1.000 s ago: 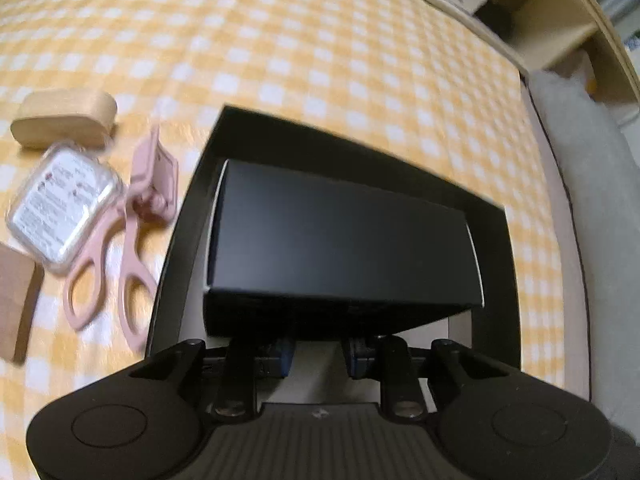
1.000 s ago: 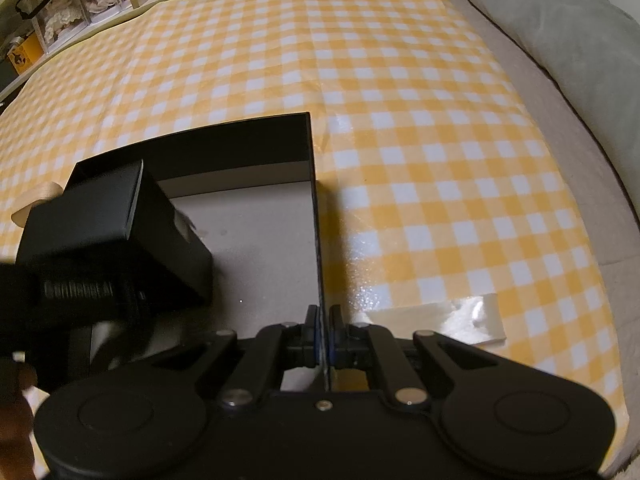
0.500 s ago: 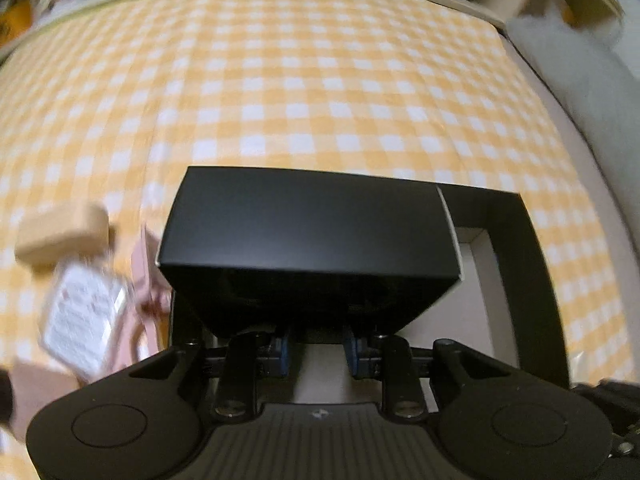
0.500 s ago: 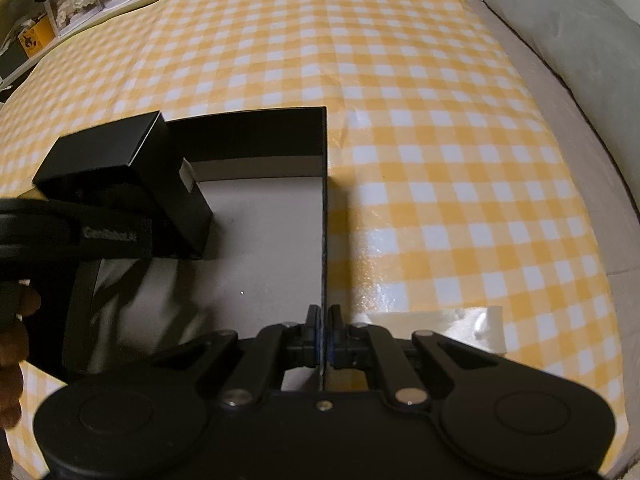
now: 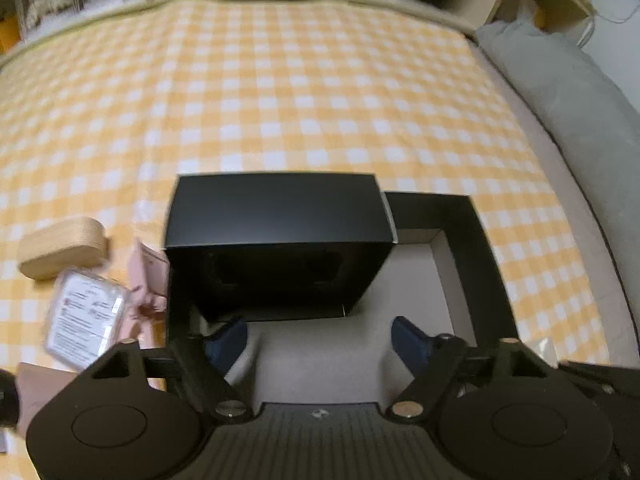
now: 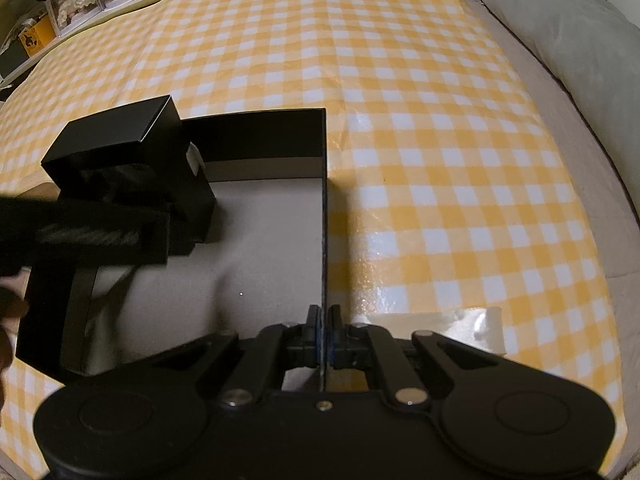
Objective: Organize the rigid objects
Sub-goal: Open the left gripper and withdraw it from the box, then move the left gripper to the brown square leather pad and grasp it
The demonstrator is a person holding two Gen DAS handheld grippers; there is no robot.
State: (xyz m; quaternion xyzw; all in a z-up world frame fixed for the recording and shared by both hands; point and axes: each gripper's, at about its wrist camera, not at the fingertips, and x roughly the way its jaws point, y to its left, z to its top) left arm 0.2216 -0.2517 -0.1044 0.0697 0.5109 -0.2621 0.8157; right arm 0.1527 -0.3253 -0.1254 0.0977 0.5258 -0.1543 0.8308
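Note:
A small black box (image 5: 276, 216) stands in the far left corner of the open black tray (image 5: 476, 240), on its grey floor. My left gripper (image 5: 320, 332) hovers just short of that box. Its jaws are opening, the blue pads are spread wide, and nothing is pressed between them. The right wrist view shows the same box (image 6: 120, 136) with the blurred left gripper (image 6: 100, 232) in front of it. My right gripper (image 6: 323, 332) is shut on the near end of the tray's thin right wall (image 6: 324, 200).
Left of the tray lie a wooden block (image 5: 64, 252), a clear plastic case (image 5: 84, 324) and pink scissors (image 5: 148, 276). A grey pillow (image 5: 580, 100) runs along the right edge. A clear tape strip (image 6: 460, 324) holds the checked cloth (image 6: 400, 80). Shelves stand behind.
The left gripper's jaws have spread and let go of the small black box, which now rests in the tray. That gripper rolled and rose a little. The right gripper kept its grip.

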